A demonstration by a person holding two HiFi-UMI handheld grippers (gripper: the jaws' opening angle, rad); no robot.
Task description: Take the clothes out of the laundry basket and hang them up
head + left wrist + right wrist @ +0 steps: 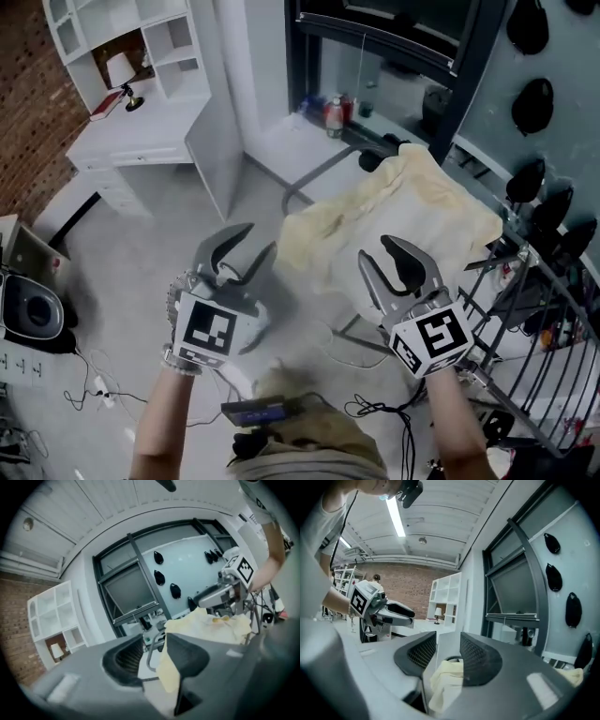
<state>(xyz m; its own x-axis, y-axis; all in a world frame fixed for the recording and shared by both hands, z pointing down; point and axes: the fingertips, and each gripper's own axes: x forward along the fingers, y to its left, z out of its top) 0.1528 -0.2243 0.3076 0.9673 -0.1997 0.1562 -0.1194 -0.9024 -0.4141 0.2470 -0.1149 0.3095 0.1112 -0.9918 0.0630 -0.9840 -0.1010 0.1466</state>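
A pale yellow garment (394, 220) lies draped over the top of a metal drying rack (525, 309) right of centre. My left gripper (261, 237) hangs open and empty over the floor, just left of the garment's edge. My right gripper (375, 248) is open above the garment's near side, and nothing is pinched. In the left gripper view the open left gripper (153, 644) faces the garment (211, 623), with the right gripper (229, 590) beyond it. In the right gripper view the right gripper (447, 641) is open, with yellow cloth (445, 681) below the gap. No laundry basket shows.
A white desk (141, 131) with a shelf unit and a small lamp stands at the upper left. Bottles (333, 114) sit on a low ledge by a dark window frame. Black pear-shaped objects (530, 103) dot the wall panel on the right. Cables (94, 389) and a black device (28, 314) lie on the floor.
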